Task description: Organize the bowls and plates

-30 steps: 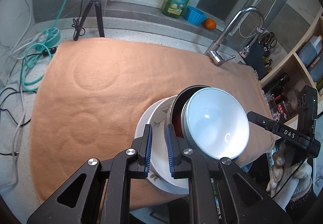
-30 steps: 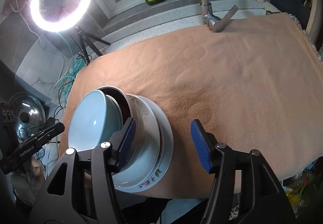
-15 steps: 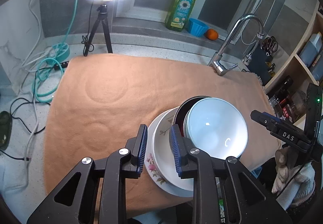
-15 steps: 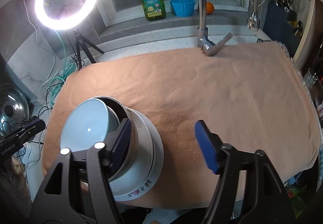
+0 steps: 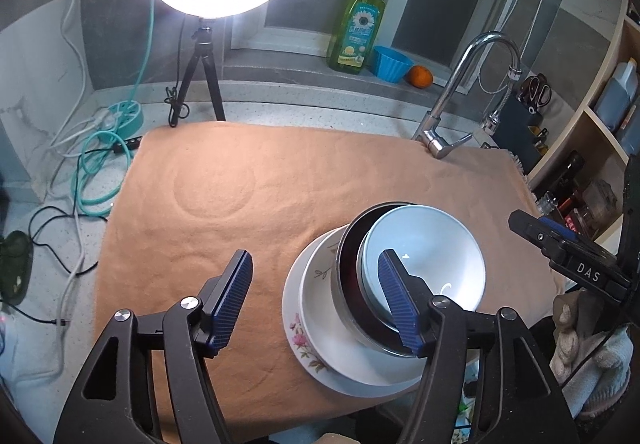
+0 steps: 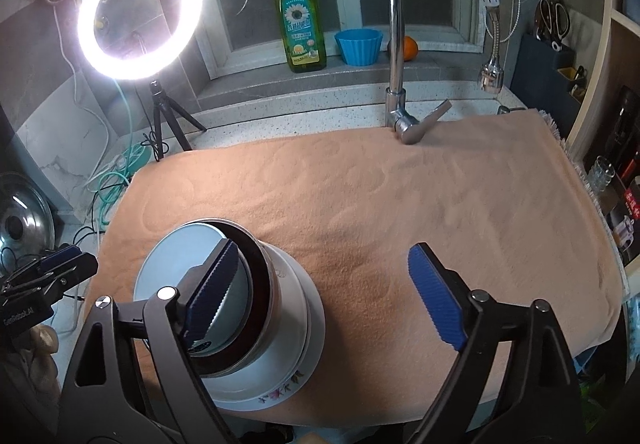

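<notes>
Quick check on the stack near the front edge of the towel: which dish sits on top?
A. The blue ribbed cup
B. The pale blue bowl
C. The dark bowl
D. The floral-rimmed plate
B: the pale blue bowl nests inside the dark bowl, which sits in a white bowl on the floral-rimmed plate.

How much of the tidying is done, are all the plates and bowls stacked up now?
Nearly done, it seems. The pale blue bowl sits in a dark bowl, on a white dish, on the flowered plate, in one stack on the peach towel. The left gripper and right gripper have just been opening and hold nothing. No other dishes show, so little seems left.
</notes>
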Demonstrator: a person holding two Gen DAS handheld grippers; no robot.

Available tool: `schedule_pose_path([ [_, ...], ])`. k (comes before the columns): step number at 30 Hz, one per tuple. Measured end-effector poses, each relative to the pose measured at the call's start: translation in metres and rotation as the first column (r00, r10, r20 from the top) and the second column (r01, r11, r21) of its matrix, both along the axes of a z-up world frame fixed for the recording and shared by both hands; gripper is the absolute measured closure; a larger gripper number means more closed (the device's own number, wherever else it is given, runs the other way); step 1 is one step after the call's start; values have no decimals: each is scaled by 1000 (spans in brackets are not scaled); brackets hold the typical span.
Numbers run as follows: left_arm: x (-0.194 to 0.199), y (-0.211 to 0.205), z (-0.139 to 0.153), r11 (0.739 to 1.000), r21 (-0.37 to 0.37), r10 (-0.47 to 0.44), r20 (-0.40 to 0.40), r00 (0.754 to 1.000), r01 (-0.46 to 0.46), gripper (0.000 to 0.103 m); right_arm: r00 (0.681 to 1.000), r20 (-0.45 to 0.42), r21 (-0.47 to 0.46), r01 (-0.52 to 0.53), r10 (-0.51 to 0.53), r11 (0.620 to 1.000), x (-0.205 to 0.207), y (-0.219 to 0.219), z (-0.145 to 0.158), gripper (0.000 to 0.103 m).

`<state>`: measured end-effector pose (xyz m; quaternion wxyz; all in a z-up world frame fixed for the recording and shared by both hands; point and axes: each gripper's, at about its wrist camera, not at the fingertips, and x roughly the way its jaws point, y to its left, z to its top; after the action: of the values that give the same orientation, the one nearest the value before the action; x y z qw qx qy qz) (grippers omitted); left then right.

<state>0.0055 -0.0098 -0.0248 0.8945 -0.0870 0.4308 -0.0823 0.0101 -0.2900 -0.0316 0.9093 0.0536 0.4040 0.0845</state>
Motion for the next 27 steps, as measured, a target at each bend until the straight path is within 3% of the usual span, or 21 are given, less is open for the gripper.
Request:
schedule_pose_path([
  [27, 6, 1, 2, 1000, 27, 14, 2, 1000, -14, 38, 1000, 14, -12, -3, 3, 1000, 0, 3, 4, 11],
])
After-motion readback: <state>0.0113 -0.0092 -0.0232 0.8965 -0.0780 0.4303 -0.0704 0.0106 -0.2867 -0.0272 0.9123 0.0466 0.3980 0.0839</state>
